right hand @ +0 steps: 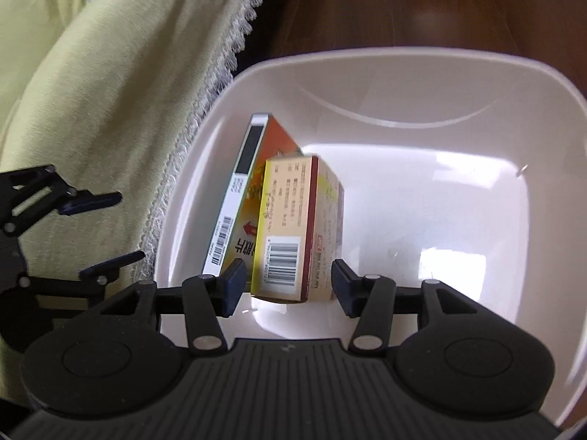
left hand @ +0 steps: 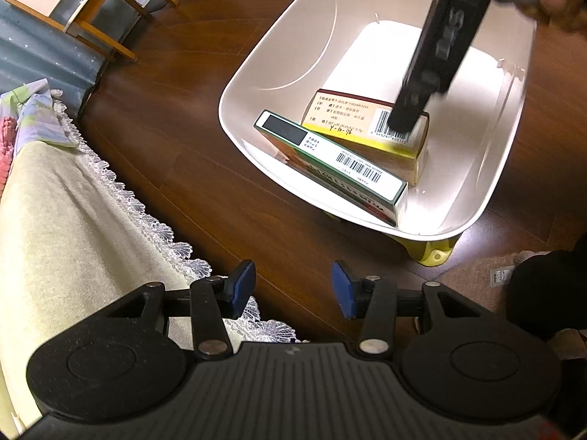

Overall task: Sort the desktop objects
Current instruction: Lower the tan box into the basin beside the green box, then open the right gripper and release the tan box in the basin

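Note:
A white plastic bin (left hand: 234, 84) (right hand: 367, 55) holds two cartons. A yellow and red box (left hand: 352, 124) (right hand: 290, 227) lies beside a green-edged white box (left hand: 330, 161) (right hand: 234, 198) that stands on its long edge. My right gripper (right hand: 288, 288) reaches down into the bin. Its jaws stand open on either side of the yellow box's barcode end, with a thin gap on each side. In the left wrist view the right gripper (left hand: 407, 117) comes in from the upper right, over that box. My left gripper (left hand: 293, 289) (right hand: 99, 231) is open and holds nothing, near the bin's left side.
A pale green cloth with a lace edge (left hand: 73, 220) (right hand: 110, 91) runs along the left of the bin. The dark wooden floor (left hand: 183, 128) lies between them. A wooden chair (left hand: 91, 11) stands at the far left. A yellow support (left hand: 436, 253) shows under the bin.

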